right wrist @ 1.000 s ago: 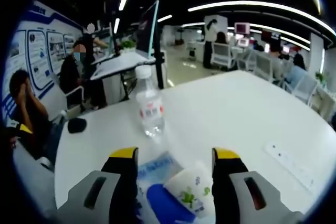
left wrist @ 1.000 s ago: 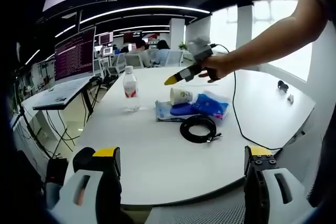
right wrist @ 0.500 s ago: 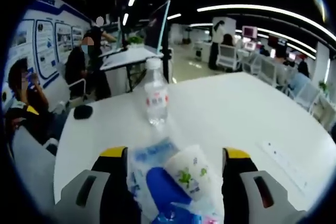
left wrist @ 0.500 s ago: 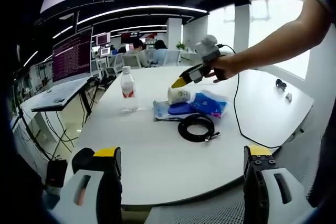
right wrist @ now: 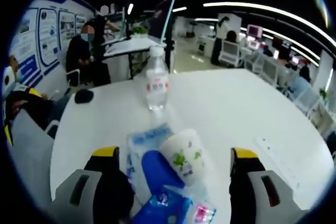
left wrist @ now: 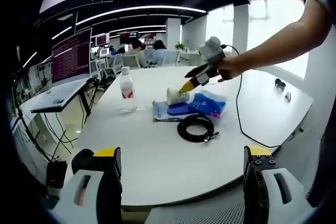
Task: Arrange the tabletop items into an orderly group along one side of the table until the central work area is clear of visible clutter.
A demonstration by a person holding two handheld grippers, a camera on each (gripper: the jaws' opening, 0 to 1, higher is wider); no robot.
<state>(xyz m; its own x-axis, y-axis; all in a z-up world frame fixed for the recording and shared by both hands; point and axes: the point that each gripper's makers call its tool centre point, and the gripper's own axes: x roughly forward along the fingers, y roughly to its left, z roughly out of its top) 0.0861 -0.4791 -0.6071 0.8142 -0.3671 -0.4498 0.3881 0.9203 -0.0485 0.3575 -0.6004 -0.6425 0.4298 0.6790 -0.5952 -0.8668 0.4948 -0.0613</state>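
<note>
A white paper cup (right wrist: 182, 156) with a green print rests on blue packets (right wrist: 157, 178), apparently on its side. My right gripper (right wrist: 174, 152) is open, and the cup sits between its two yellow-tipped jaws without touching them. In the left gripper view a hand holds that right gripper (left wrist: 195, 78) just above the cup (left wrist: 175, 95) and packets (left wrist: 202, 104). A clear water bottle (left wrist: 126, 89) with a red label stands upright further left (right wrist: 157, 84). A coiled black cable (left wrist: 197, 128) lies nearer. My left gripper (left wrist: 182, 151) is open and low, off the table's near edge.
The round white table (left wrist: 157, 156) also carries two small dark items (left wrist: 282, 84) at its far right and a black mouse-like thing (right wrist: 84, 96). A thin black wire (left wrist: 239, 121) runs from the right gripper over the edge. A desk with a monitor (left wrist: 73, 56) stands at left, with seated people (right wrist: 86, 51) nearby.
The right gripper has dropped toward the cup and its jaws have spread wider, so the cup now lies between them. The left gripper has held still.
</note>
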